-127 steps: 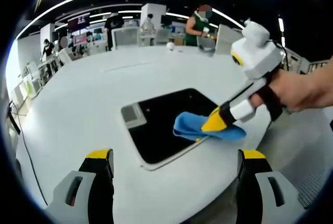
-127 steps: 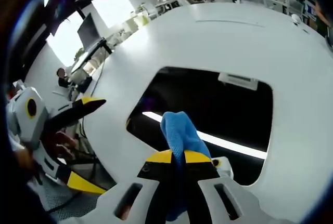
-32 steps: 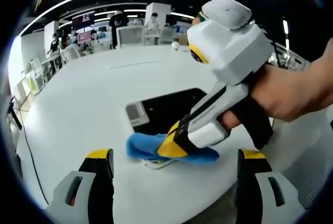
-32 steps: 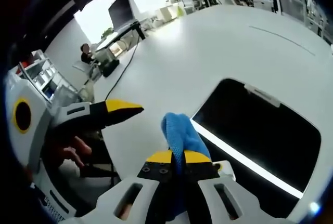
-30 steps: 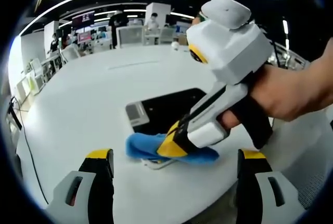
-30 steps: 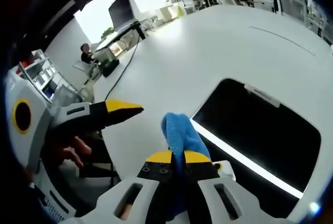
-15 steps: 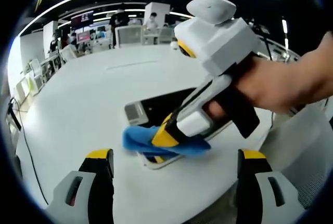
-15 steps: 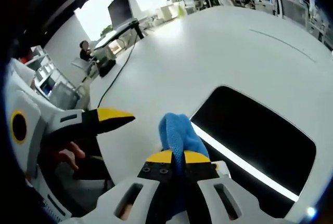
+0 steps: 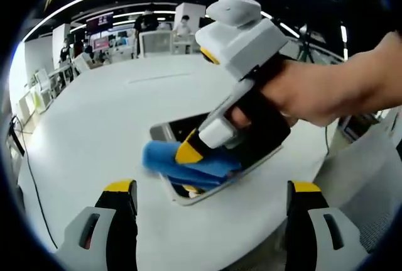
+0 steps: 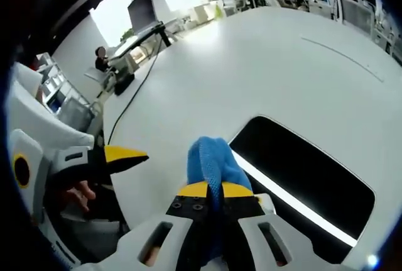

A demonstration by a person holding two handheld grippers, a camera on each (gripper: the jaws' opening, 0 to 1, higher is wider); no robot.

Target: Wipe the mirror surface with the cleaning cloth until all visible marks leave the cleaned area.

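Note:
A black, white-rimmed mirror (image 9: 188, 124) (image 10: 301, 167) lies flat on the round white table (image 9: 88, 120). My right gripper (image 9: 187, 153) (image 10: 213, 190), held by a hand, is shut on a blue cleaning cloth (image 9: 164, 159) (image 10: 210, 158). It presses the cloth onto the mirror's near left end. A bright light strip reflects in the glass beside the cloth. My left gripper (image 9: 212, 188) stands open with nothing between its fingers, short of the mirror over the table's near edge. In the right gripper view the left gripper (image 10: 119, 156) shows at the left, one yellow tip pointing toward the cloth.
The table edge runs close below the mirror. A cable (image 9: 28, 176) hangs over the table's left side. Desks, monitors, chairs and several people (image 9: 147, 22) stand far behind the table. A grey label patch (image 9: 162, 132) sits at the mirror's end.
The right gripper has slid the cloth from the mirror's right part to its left end, then slightly further left. The left gripper has stayed open and still.

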